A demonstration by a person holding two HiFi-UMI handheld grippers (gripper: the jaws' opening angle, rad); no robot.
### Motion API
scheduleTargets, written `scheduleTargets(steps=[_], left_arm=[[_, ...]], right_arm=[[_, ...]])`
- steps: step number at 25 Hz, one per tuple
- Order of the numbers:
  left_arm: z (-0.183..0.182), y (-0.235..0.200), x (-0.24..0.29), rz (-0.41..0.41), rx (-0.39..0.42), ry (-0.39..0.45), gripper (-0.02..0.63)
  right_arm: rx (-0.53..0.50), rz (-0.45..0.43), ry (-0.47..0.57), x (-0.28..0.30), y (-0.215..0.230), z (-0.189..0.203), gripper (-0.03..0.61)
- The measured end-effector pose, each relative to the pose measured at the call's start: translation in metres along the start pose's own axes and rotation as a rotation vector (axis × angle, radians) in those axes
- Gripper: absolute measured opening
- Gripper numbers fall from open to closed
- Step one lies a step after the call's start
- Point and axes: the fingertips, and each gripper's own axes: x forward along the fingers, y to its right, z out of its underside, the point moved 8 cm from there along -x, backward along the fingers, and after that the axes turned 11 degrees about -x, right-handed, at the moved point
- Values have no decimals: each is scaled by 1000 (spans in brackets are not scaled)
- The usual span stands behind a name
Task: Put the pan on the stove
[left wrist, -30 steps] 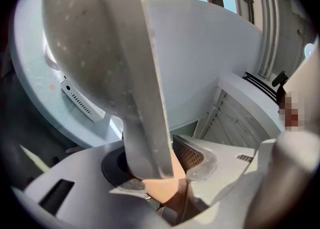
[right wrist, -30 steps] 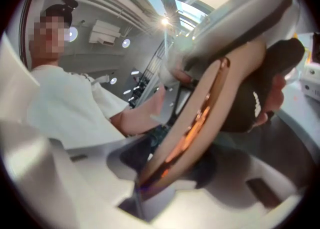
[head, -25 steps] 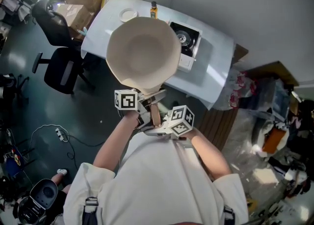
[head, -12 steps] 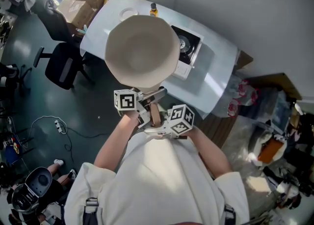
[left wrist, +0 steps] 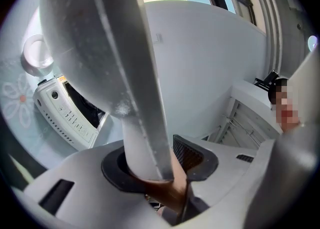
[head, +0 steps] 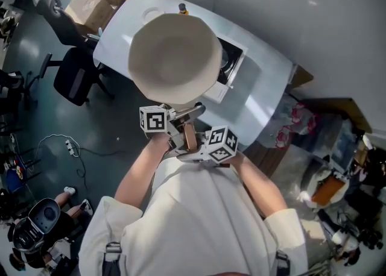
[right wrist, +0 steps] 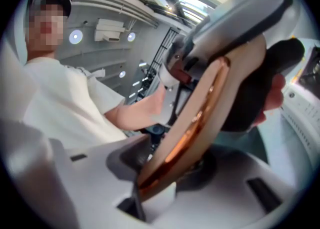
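Tabletop stove (head: 229,64) shows just right of my pan (head: 175,58). Left gripper (head: 183,123) and right gripper (head: 193,152) clamp its handle (head: 190,138).

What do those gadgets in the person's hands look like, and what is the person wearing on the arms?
The left hand-held gripper and the right hand-held gripper are pale grey moulded bodies with dark pads on their jaws. Each carries a white cube printed with black square markers. The person wears a white short-sleeved top.
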Motion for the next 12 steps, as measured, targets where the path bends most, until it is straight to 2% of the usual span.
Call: scheduleTargets(steps=[3, 12], left_arm=[[-8, 0, 17, 22, -6, 5, 187], [-22, -12, 44, 9, -4, -34, 189]], right_arm=[[2, -3, 1, -14, 9, -1, 164], [11, 19, 31, -36, 29, 1, 164]])
